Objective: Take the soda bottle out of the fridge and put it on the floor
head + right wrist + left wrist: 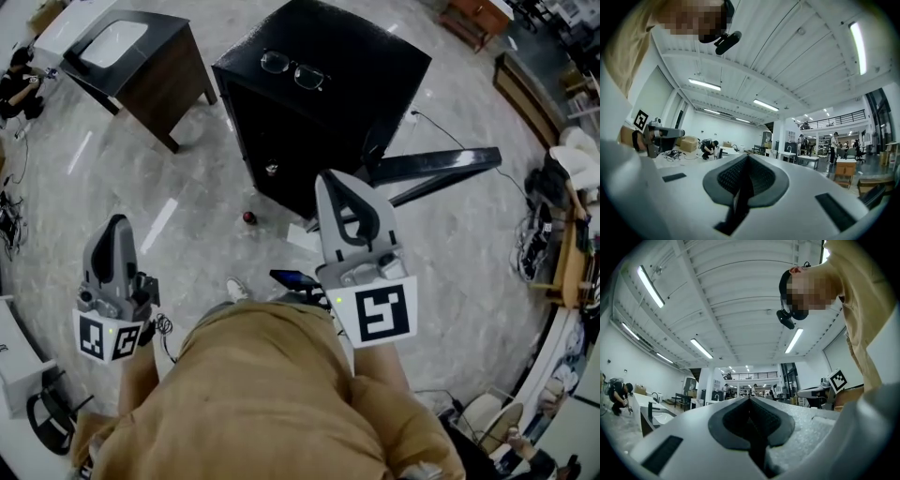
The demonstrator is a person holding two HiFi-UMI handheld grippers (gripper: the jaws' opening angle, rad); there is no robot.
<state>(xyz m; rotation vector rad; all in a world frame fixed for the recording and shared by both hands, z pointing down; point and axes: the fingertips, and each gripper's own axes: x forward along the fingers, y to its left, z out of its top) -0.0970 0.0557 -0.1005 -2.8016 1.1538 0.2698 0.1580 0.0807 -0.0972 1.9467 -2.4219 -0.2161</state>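
In the head view, the left gripper [115, 225] and the right gripper [330, 180] are held out in front of the person's tan shirt [272, 394], each with its marker cube towards the camera. Ahead stands the black fridge [352, 66] with a pair of eyeglasses [294, 70] lying on top. A dark panel [441, 164], apparently its open door, juts out to the right. A small dark, red-topped object, most likely the soda bottle [248, 217] seen from above, stands on the marble floor [197, 178] just in front of the fridge, apart from both grippers. A dark cabinet with a white basin [117, 42] stands at the upper left.

In the left gripper view, the left gripper [750, 399] has its jaws clenched together with nothing between them. It points out across a large hall under strip lights [701, 348].

In the right gripper view, the right gripper [747, 157] is likewise clenched and empty. The left gripper [656, 135] shows at the left edge, and a crouching person [710, 148] is far behind.
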